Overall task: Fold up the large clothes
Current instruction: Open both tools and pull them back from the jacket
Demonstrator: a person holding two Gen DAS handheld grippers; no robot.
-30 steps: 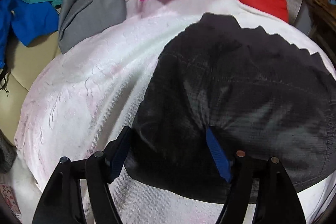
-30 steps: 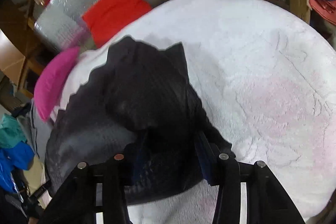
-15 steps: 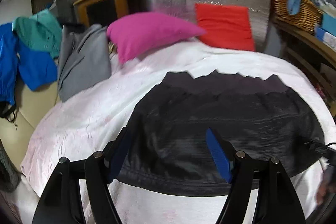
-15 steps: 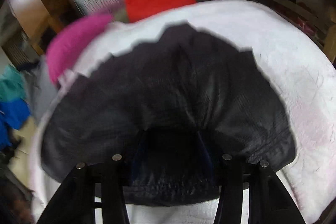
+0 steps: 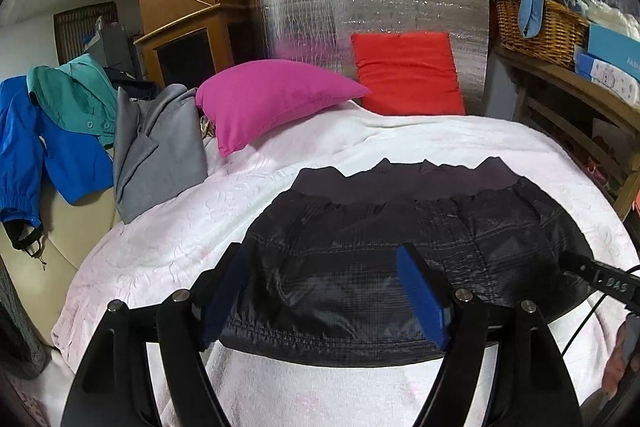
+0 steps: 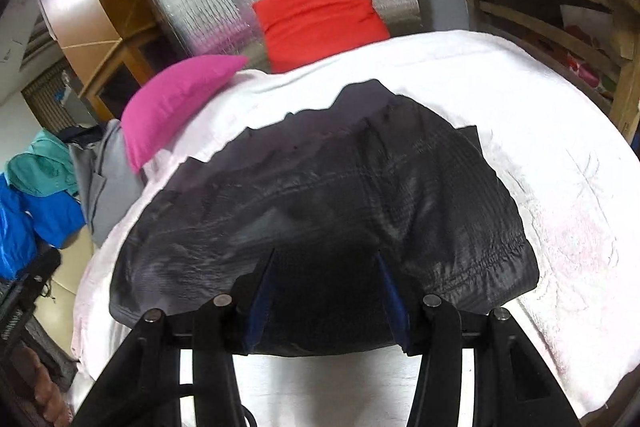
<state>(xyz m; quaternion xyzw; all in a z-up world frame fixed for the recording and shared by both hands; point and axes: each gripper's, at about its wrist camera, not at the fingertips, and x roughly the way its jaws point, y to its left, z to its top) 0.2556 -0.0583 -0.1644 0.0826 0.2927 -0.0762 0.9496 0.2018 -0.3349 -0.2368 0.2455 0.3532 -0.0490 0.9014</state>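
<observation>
Both grippers stand with their jaws spread and nothing between the blue pads: the left gripper (image 5: 326, 285) hangs over the near left part of the black garment (image 5: 400, 247), the right gripper (image 6: 326, 283) over its near hem toward the right. That garment, a shiny dark piece with a gathered edge on its far side, lies spread flat on the white blanket (image 5: 168, 235) covering the bed. Beyond it a magenta pillow (image 5: 272, 99) and a red cushion (image 5: 408, 73) lean by a silver foil panel (image 5: 372, 3). Grey, teal and blue clothes (image 5: 156, 143) are draped to the left.
</observation>
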